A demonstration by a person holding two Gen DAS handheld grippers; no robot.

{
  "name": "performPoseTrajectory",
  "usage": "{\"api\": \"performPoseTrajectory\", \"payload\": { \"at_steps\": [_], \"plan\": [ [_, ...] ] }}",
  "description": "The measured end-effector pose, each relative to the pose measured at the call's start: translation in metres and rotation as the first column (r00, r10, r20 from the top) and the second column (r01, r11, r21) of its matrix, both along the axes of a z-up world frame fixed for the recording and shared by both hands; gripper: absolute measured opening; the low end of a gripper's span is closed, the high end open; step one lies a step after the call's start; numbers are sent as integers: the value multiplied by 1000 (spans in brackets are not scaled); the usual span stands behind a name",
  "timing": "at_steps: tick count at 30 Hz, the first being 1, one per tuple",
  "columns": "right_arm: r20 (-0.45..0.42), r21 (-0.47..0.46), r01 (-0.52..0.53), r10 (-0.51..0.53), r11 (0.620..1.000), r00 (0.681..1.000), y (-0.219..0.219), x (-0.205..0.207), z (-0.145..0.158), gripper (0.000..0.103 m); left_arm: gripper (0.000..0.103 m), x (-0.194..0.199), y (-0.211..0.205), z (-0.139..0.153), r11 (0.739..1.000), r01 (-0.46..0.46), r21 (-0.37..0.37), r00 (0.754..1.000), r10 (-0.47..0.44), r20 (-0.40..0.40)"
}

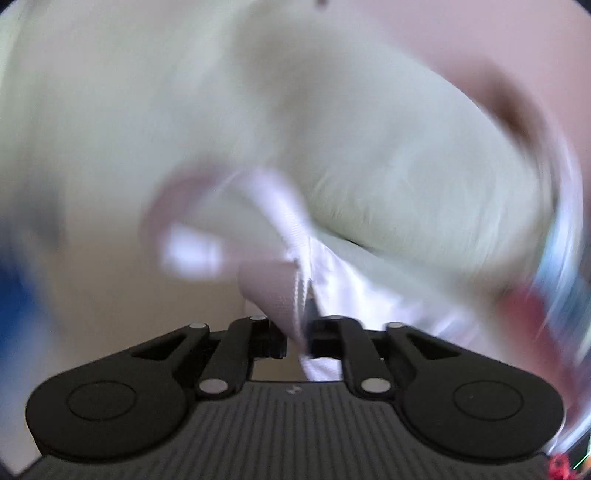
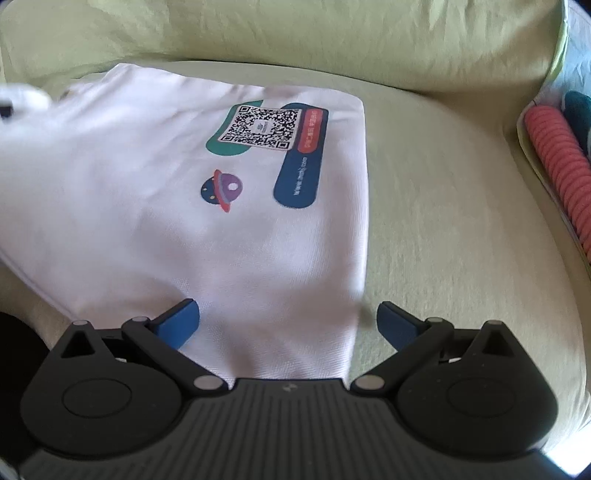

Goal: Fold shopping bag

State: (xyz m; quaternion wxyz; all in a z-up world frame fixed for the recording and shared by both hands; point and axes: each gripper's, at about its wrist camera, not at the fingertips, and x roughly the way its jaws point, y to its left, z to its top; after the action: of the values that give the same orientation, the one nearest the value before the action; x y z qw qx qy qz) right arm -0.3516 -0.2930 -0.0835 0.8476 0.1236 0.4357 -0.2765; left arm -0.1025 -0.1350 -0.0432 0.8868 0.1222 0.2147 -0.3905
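Observation:
The white shopping bag [image 2: 177,192] lies spread on a pale green cushion [image 2: 443,206], printed side up with a QR code [image 2: 264,125], a blue pill shape and a small planet. My right gripper [image 2: 288,321] is open, its blue fingers [image 2: 181,321] straddling the bag's near right part just above the fabric. In the blurred left wrist view my left gripper [image 1: 297,338] is shut on the bag's fabric and strap [image 1: 291,295], which rises from the jaws.
A green back cushion [image 2: 295,33] runs along the far side. A pink ribbed roll [image 2: 557,166] and teal items lie at the right edge. The left wrist view is motion-blurred, showing green cushion [image 1: 406,166] and a pink surface [image 1: 480,44].

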Motion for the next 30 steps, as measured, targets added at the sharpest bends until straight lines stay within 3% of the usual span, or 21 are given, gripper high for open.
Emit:
{"api": "performPoseTrajectory", "payload": {
  "at_steps": [1,3,4,6,8,10,12,14,15,16,18,19,21,22,23,24,25,28,30],
  "plan": [
    [-8,-9,-1,1,1000,1000,2,2,0,100,38,-9,-4,-7,996,4,93,996,-12,91],
    [-21,-19,-1,0,1000,1000,4,4,1,100,41,6,5,-26,990,-42,137,998,49,-50],
    [-31,-26,-1,1,1000,1000,6,6,2,100,43,22,23,-41,987,-112,119,974,133,-185],
    [-48,-34,-10,8,999,999,7,7,4,100,57,45,55,-59,964,-256,75,893,265,-365],
    [-62,-49,-23,20,999,998,11,8,4,100,57,67,84,-67,926,-376,21,792,333,-512],
    [-68,-52,-32,28,998,997,13,9,4,100,53,83,105,-71,884,-461,-72,695,310,-648],
    [-66,-45,-26,23,999,998,10,9,4,100,53,92,115,-73,847,-516,-128,631,275,-725],
    [-65,-44,-24,21,999,998,10,9,3,101,53,100,125,-91,805,-562,-188,499,150,-854],
    [-61,-44,-22,20,999,998,10,10,2,101,52,96,128,-95,806,-566,-173,472,145,-870],
    [-59,-42,-21,18,999,998,11,11,2,101,49,95,125,-92,816,-556,-159,494,170,-852],
    [-62,-44,-23,20,999,998,13,12,3,101,51,90,117,-75,856,-496,-146,625,236,-744],
    [-65,-48,-26,22,999,998,15,13,3,101,58,87,113,-65,875,-465,-134,688,261,-677],
    [-69,-55,-38,35,998,997,17,12,2,101,68,91,93,-50,921,-387,-42,784,304,-541],
    [-71,-59,-46,42,997,997,18,12,1,101,66,93,82,-43,937,-350,13,826,315,-467],
    [-70,-57,-46,42,997,997,18,12,2,101,64,96,71,-41,949,-308,60,854,304,-423],
    [-68,-50,-44,40,998,997,17,13,1,101,45,99,60,-42,961,-262,90,872,276,-405],
    [-66,-43,-41,38,998,997,16,13,1,101,7,102,49,-42,969,-216,117,887,245,-392],
    [-73,-43,-39,36,998,997,16,16,1,101,10,106,22,-29,972,-173,160,936,212,-280],
    [-75,-36,-34,32,999,997,17,16,0,101,13,100,17,-16,966,-219,136,962,237,-134]
  ]
}}
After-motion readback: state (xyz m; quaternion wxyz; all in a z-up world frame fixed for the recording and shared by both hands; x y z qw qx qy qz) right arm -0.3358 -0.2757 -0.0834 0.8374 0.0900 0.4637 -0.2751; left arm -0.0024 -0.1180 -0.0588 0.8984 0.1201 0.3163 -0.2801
